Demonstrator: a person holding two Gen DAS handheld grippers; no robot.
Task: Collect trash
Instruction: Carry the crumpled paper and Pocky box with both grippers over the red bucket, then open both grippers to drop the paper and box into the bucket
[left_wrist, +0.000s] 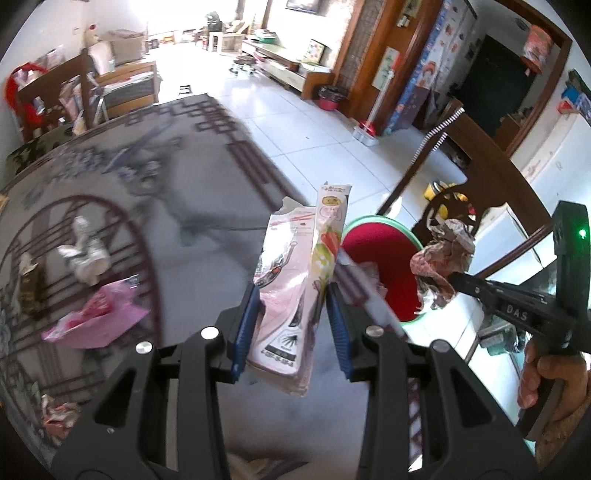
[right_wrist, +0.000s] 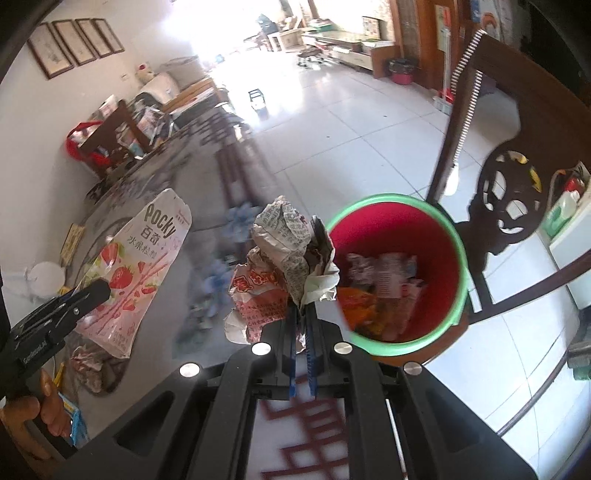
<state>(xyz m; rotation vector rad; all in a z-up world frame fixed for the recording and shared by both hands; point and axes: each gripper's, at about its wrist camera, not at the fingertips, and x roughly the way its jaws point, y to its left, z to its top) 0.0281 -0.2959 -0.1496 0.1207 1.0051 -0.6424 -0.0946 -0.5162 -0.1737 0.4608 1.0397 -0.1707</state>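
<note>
I'm in a home living room: tiled floor, sofa, wall frames, carved chair.

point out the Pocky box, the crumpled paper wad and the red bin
Pocky box (right_wrist: 147, 258): right wrist view, strawberry-printed front.
Crumpled paper wad (right_wrist: 284, 236): right wrist view, printed top of the wad.
Red bin (right_wrist: 391, 201): right wrist view, green rim.

Red bin, green rim; pink strawberry-print Pocky box; grey patterned tablecloth.
</note>
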